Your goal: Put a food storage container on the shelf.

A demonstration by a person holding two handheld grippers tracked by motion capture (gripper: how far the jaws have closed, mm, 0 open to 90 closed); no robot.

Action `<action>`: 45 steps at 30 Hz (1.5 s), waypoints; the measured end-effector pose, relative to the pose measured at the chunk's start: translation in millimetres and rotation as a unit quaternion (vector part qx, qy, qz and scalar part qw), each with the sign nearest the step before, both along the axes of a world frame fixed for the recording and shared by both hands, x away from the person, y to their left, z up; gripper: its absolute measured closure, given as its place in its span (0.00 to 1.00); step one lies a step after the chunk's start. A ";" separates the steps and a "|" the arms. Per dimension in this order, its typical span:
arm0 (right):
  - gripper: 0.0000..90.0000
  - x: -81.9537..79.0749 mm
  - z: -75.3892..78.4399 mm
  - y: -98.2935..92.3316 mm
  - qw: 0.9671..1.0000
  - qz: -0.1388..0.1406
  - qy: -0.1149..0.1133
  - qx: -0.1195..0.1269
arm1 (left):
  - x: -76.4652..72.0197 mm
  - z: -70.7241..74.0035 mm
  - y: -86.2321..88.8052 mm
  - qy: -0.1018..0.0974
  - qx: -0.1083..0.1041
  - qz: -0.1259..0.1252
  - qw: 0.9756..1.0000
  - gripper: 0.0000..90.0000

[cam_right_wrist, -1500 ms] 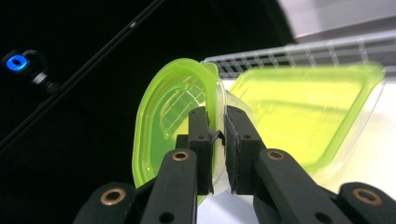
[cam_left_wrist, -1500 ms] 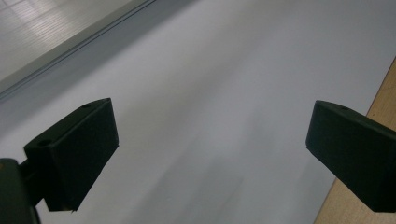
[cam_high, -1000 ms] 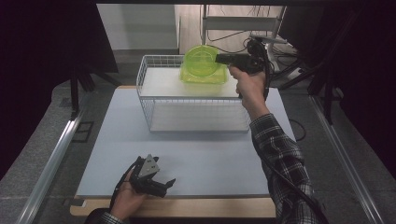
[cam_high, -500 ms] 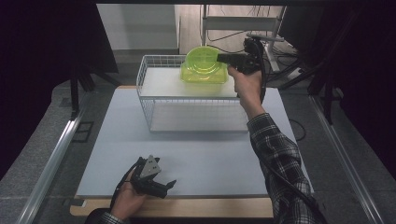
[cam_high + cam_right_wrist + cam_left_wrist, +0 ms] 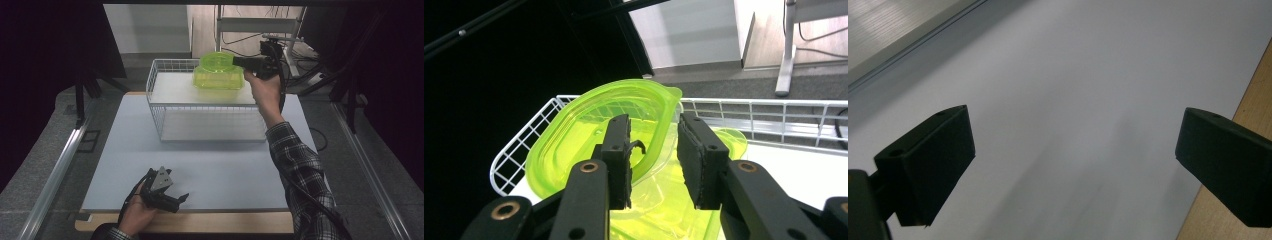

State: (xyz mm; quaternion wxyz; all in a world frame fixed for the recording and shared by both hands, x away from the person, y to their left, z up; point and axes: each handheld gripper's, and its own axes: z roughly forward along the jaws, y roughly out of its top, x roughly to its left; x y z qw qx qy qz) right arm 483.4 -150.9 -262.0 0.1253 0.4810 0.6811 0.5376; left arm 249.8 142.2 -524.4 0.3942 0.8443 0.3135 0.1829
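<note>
**Green lid let go over the basket**

Nearest the person, the left gripper [image 5: 165,192] lies low on the white table mat [image 5: 125,150] close to the front wooden edge [image 5: 210,222], held in the left hand [image 5: 137,212]. In the left gripper view its black jaws stand wide apart with nothing but bare mat between them. It sits as it did a second ago and takes no part in the work.

Farther back stands the white wire basket [image 5: 165,107], and at its far right end rests the green container [image 5: 220,80]. Above it the green lid [image 5: 594,137] leans tilted, its edge lying in the gap of the right gripper [image 5: 654,162], which the right hand [image 5: 262,90] holds level at the basket's far rim.

The change is here: the right gripper's jaws have just been opening. A second ago they were nipped on the lid's rim; now the left pad [image 5: 619,160] sits against or just beside the rim, while the right pad stands clear of it. The gap is narrow, and the grip appears to be off. I judge this a release: the lid is being left on the container in the basket, though it sits askew rather than seated, and may slide when the jaws withdraw.
</note>
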 end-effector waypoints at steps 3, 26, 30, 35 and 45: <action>0.73 -4.2 2.5 -1.1 1.000 0.008 -0.007 -0.008 | 0.0 0.0 -0.2 0.000 0.001 0.000 1.000 0.03; 0.37 -33.7 -15.0 -17.9 0.995 0.074 -0.038 -0.058 | 0.3 -0.1 0.0 0.001 0.003 0.002 1.000 0.03; 0.34 -41.0 -20.5 -16.2 0.992 0.083 -0.047 -0.078 | 0.5 -0.2 0.3 0.001 -0.002 0.003 1.000 0.03; 0.30 -50.6 -28.5 -12.9 0.990 0.097 -0.051 -0.093 | 0.5 -0.3 0.1 0.002 -0.002 0.002 1.000 0.03; 0.24 -66.3 -48.6 -10.4 0.983 0.121 -0.056 -0.123 | 0.7 -0.5 0.0 0.002 -0.003 0.002 1.000 0.03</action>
